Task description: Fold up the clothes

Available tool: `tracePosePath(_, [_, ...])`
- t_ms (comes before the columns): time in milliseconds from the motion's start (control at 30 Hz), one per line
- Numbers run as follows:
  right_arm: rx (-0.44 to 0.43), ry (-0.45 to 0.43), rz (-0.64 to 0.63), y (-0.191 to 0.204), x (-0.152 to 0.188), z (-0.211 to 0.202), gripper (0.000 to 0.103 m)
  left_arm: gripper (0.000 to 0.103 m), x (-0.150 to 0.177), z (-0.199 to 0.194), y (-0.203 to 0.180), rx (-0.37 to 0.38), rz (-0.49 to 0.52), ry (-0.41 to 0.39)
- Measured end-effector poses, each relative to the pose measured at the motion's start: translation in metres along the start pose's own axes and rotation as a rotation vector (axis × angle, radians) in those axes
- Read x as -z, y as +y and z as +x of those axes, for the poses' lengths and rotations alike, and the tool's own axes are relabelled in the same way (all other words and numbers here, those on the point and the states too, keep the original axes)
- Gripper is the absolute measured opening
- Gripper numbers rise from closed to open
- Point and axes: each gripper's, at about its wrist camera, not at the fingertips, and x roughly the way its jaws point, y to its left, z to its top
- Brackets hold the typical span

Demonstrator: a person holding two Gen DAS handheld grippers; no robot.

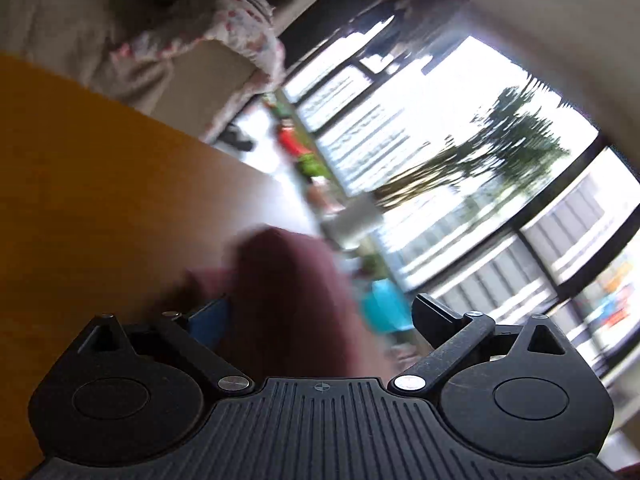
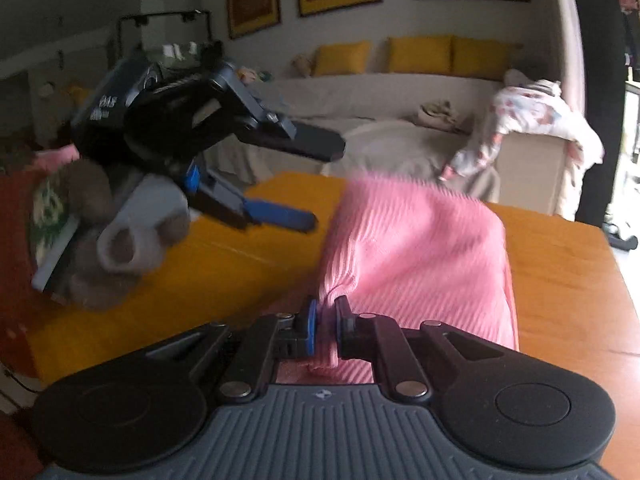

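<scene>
A pink ribbed garment (image 2: 420,248) lies folded on the wooden table (image 2: 560,264). My right gripper (image 2: 325,322) is shut on its near corner. My left gripper (image 2: 320,184) shows in the right wrist view to the left of the garment, above the table, with its jaws wide apart and nothing between them. In the left wrist view the left gripper (image 1: 320,312) is open, and a blurred dark pink cloth (image 1: 288,296) lies between and ahead of its fingers, over the table (image 1: 100,184).
A yellow cloth (image 2: 224,256) covers the table's left part. A beige sofa (image 2: 400,96) with yellow cushions stands behind, with a floral garment (image 2: 532,124) on its arm. Large windows (image 1: 460,160) fill the left wrist view.
</scene>
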Motion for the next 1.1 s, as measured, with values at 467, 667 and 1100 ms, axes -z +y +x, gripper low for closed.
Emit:
tracePosePath(467, [0.007, -0.064, 0.254, -0.062, -0.004, -0.052, 0.086, 0.082, 0.020, 0.024, 0.010, -0.247, 0.109, 0.109])
tracePosePath(667, [-0.052, 0.077, 0.547, -0.113, 0.026, 0.001, 0.088, 0.087, 0.036, 0.034, 0.003, -0.177, 0.147, 0.178])
tracePosePath(1100, [-0.129, 0.128, 0.274, -0.075, -0.059, 0.128, 0.054, 0.066, -0.019, -0.015, 0.058, -0.366, 0.127, 0.039])
